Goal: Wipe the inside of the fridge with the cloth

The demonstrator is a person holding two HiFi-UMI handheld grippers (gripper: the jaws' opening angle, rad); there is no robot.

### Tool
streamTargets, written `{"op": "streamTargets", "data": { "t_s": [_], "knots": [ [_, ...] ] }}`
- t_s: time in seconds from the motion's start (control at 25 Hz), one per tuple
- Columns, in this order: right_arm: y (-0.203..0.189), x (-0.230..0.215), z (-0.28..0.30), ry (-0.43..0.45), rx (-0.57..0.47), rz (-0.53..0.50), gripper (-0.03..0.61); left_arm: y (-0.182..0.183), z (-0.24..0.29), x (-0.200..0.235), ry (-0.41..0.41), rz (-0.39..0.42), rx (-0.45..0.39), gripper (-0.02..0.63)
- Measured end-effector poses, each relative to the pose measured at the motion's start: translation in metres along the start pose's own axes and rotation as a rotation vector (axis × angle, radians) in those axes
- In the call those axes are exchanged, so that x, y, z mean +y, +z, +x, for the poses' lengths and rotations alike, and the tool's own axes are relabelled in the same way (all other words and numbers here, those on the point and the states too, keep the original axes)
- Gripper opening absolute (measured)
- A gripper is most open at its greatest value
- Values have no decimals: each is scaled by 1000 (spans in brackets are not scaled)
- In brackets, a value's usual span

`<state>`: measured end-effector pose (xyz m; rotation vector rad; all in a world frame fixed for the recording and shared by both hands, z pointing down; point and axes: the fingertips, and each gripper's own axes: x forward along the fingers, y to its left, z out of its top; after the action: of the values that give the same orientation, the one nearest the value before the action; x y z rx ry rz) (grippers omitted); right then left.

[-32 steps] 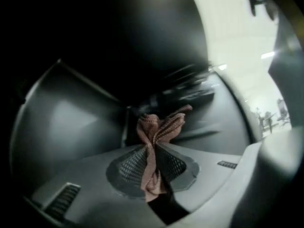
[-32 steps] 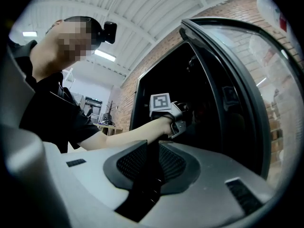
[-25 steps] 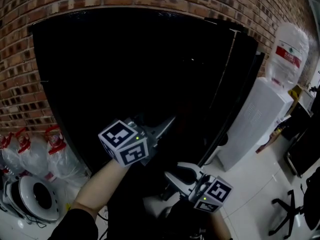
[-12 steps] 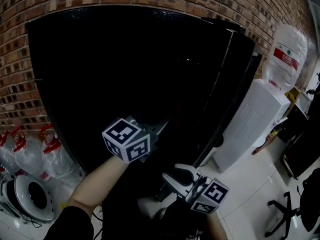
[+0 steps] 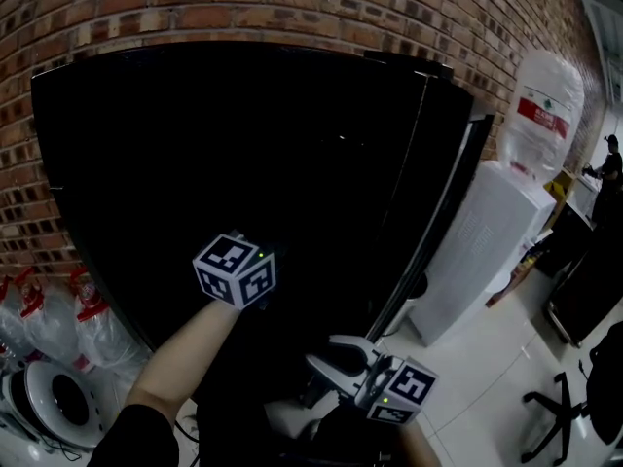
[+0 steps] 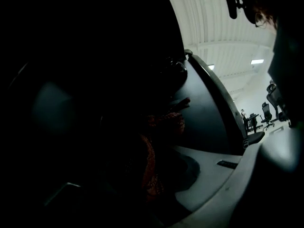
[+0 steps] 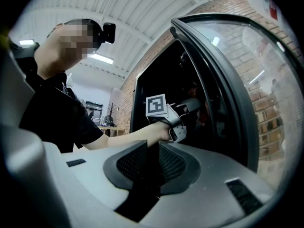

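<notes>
The left gripper (image 7: 192, 106), clamped on the red cloth (image 6: 151, 167), reaches into the dark fridge (image 5: 195, 144); the right gripper (image 5: 333, 358), jaws part-open and empty, hangs outside, farther off.

Fridge (image 5: 243, 144) x1; cloth (image 6: 149, 160) x1; left gripper (image 7: 192, 104) + right gripper (image 5: 326, 353) = 2; water dispenser (image 5: 487, 251) x1.

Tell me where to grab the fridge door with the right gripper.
Probably its free vertical edge. The door stands open with its thin edge towards you, so bring the right gripper up from the front, one jaw on either side of that edge.
</notes>
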<state>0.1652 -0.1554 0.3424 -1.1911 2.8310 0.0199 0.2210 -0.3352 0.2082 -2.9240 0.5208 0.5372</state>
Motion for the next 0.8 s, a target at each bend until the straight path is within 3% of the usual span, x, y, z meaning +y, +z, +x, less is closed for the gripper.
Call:
{"op": "streamTargets", "data": {
  "t_s": [0.44, 0.8],
  "knots": [
    [-3, -1, -3, 16, -12, 20, 74, -24, 31, 70, 142, 16, 54, 58],
    [-3, -14, -15, -34, -29, 36, 74, -44, 51, 125, 227, 65, 110, 57]
  ]
}}
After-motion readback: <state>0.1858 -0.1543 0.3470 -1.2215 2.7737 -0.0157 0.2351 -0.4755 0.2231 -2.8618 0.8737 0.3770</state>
